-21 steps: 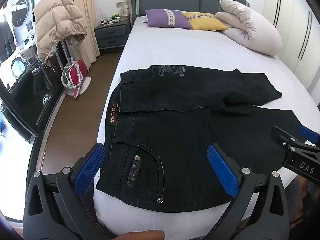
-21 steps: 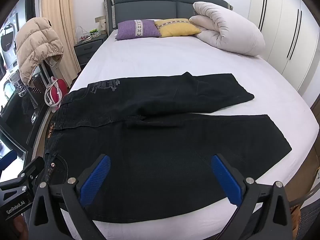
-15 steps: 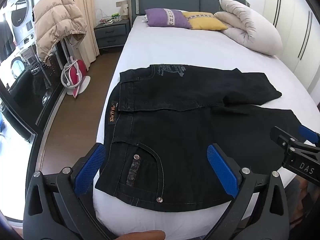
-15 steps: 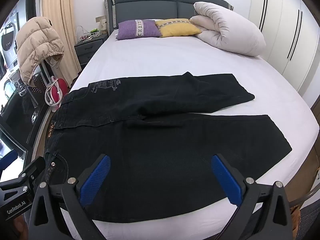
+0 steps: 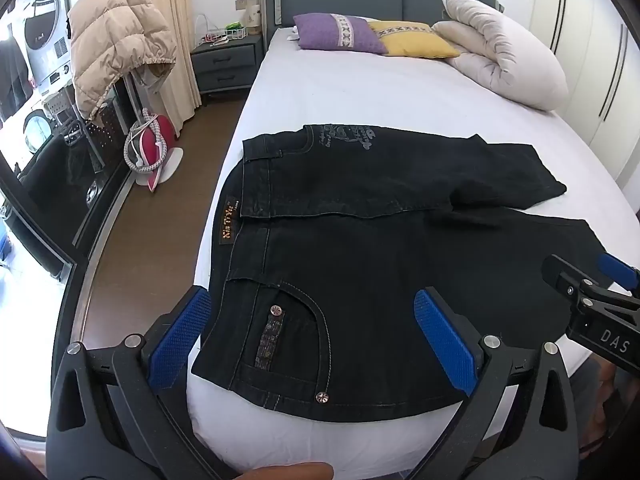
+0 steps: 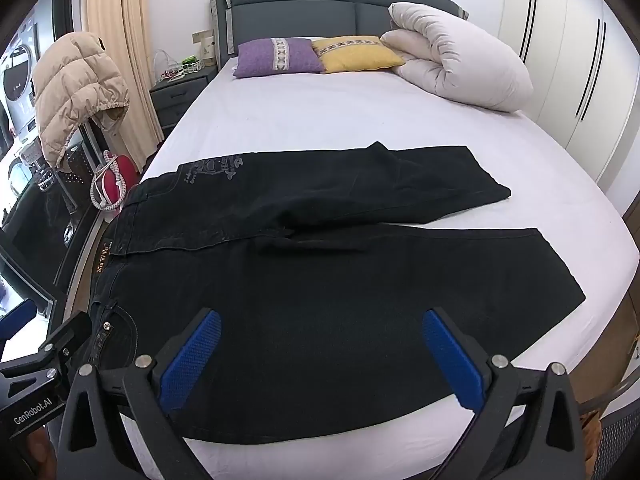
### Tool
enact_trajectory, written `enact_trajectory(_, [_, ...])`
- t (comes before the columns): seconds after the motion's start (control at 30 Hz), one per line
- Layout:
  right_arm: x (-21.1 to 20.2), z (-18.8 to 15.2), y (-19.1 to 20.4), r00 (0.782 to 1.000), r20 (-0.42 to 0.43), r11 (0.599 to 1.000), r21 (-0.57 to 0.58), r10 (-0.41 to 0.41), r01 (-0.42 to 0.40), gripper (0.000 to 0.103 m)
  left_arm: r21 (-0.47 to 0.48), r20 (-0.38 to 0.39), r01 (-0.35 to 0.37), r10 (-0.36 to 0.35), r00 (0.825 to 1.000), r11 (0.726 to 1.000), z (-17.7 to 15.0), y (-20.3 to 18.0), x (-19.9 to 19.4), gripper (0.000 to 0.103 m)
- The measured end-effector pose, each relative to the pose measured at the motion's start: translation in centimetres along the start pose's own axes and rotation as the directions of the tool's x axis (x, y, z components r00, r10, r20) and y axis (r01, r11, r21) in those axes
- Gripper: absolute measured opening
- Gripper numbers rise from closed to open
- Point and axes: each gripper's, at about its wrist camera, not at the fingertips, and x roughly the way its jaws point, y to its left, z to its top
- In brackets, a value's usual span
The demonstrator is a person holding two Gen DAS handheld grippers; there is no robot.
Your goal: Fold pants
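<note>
Black jeans (image 5: pixel 360 248) lie spread flat across the near end of the white bed (image 5: pixel 360 92), waistband to the left and both legs running right. The far leg (image 6: pixel 360 184) angles away from the near leg (image 6: pixel 400 280). My left gripper (image 5: pixel 310 330) hovers wide open above the front pocket and waistband end, holding nothing. My right gripper (image 6: pixel 318 346) hangs open above the near leg, also holding nothing. Each gripper's black body shows at the edge of the other's view.
A purple pillow (image 6: pixel 278 57), a yellow pillow (image 6: pixel 356 54) and a rolled white duvet (image 6: pixel 460 68) lie at the headboard. Left of the bed are a wood floor (image 5: pixel 132 240), a nightstand (image 5: pixel 226 62), a beige puffer jacket (image 5: pixel 116 48) and a red-white item (image 5: pixel 154 148). Wardrobe doors (image 6: pixel 580 60) stand at right.
</note>
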Motion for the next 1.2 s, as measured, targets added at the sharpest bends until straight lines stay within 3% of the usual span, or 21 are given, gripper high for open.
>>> enact_trajectory(1.2, [0.41,-0.28,0.17,1.000,-0.006,1.000,-0.003,0.008,-0.008,0.103,-0.007,-0.013,-0.028,0.028,1.000,1.000,-0.34,0.05,0.03,0.103])
